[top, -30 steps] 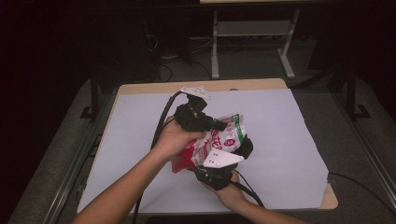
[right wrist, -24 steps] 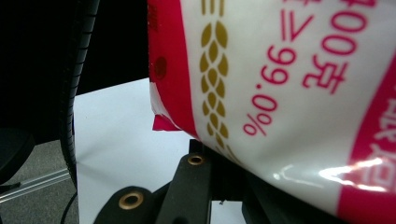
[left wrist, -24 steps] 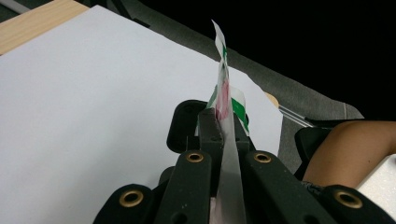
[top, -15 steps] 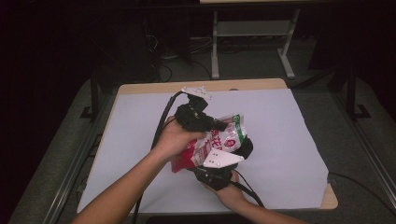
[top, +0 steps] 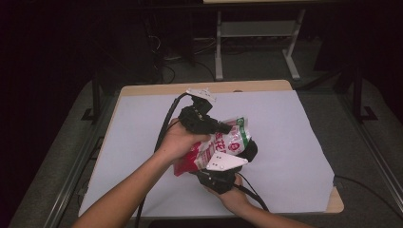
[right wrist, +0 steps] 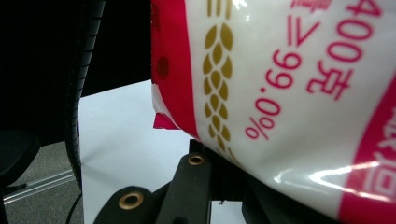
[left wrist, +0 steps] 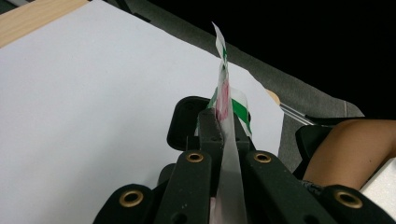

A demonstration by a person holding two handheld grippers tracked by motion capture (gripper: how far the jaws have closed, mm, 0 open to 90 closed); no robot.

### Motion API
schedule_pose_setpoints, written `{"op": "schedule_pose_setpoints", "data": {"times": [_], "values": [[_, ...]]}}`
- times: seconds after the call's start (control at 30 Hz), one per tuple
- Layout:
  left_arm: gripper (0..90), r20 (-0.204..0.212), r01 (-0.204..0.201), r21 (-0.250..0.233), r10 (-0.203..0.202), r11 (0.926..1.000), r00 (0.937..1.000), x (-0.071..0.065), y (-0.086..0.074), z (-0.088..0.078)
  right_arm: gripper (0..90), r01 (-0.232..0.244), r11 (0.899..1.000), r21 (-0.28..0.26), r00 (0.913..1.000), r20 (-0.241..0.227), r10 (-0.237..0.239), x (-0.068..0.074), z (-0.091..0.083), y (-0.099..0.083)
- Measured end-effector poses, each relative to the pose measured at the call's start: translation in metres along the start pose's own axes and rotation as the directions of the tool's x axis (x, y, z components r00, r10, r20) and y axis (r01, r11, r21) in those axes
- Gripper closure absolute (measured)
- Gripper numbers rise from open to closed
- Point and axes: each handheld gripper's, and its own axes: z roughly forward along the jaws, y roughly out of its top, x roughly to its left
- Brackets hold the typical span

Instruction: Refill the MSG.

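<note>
Bag (top: 223,145) above table (top: 285,123), between left tool (top: 227,127) and right tool (top: 247,151)

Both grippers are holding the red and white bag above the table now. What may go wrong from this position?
1. The left gripper pinches only the thin edge of the bag; that edge might slip out or tear if the hands pull apart.
2. The bag hangs above the white sheet, so if the right gripper loses its hold, the bag would likely drop.
3. The glossy film looks slippery, so the grip may shift.
</note>
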Motion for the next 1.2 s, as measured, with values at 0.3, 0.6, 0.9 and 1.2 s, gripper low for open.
{"op": "schedule_pose_setpoints", "data": {"times": [0.3,0.6,0.9,1.2], "values": [[90.0,-0.002,-0.001,0.002,0.001,1.0000,1.0000,0.0008,0.0008,0.0021,90.0,-0.011,1.000,-0.001,0.9999,-0.001,0.011,-0.0006,0.0002,-0.0002],[90.0,0.002,-0.002,0.004,0.002,1.0000,1.0000,0.0010,0.0018,0.0041,90.0,-0.015,1.000,-0.002,0.9999,-0.001,0.015,-0.0019,-0.0002,0.0000],[90.0,0.001,0.001,0.004,-0.001,1.0000,1.0000,0.0000,0.0019,0.0053,90.0,-0.015,1.000,-0.003,0.9999,-0.002,0.015,-0.0015,-0.0002,0.0001],[90.0,0.002,-0.009,0.004,0.009,1.0000,1.0000,0.0004,0.0027,0.0062,90.0,-0.016,1.000,-0.004,0.9999,-0.001,0.016,-0.0020,-0.0007,0.0004]]}}
